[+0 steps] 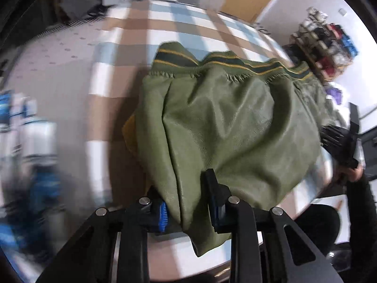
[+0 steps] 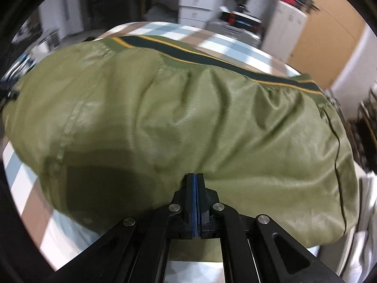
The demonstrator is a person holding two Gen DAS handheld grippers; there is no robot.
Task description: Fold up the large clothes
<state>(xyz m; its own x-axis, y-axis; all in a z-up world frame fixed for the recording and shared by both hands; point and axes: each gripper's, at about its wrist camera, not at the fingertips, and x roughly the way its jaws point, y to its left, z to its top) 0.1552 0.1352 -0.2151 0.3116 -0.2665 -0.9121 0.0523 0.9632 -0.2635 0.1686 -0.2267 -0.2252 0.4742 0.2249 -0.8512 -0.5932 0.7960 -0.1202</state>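
Left tool (image 1: 188,208) clamps jacket (image 1: 223,127) edge at table (image 1: 132,23) near edge, right tool (image 2: 195,198) pinched together w/ no cloth seen between; I'd regrip before folding.

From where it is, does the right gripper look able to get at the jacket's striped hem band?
Probably yes. The right gripper is shut at the near edge of the green jacket, and the striped hem band lies at the far edge. Nothing lies on the jacket between them, so the way looks free.
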